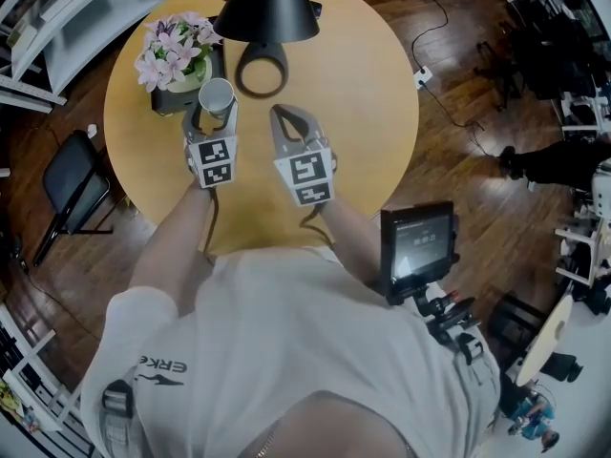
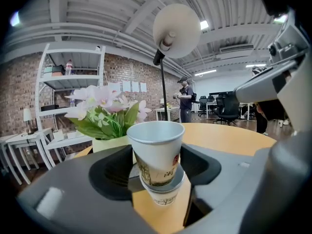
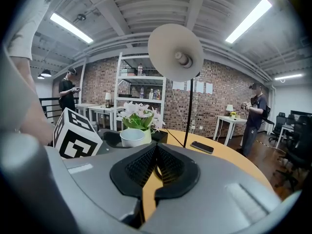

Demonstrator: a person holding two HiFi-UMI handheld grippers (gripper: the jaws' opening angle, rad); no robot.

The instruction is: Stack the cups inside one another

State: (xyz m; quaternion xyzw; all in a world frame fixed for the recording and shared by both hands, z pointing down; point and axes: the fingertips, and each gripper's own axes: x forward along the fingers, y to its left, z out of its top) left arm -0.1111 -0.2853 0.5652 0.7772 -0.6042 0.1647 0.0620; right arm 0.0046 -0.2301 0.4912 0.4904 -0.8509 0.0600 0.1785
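Note:
A white paper cup with a brown print stands upright between the jaws of my left gripper, over the round wooden table. In the left gripper view this cup sits nested in a second cup whose rim shows below it. The left gripper is shut on the upper cup, its black pads against the cup's sides. My right gripper is beside it on the right, shut and empty, its pads pressed together. From the right gripper view the cup's rim shows to the left.
A pot of pink flowers stands just behind the cup. A black lamp shade hangs over its ring base at the table's far side. A phone lies further right. A chair stands at the left, a screen on a stand at the right.

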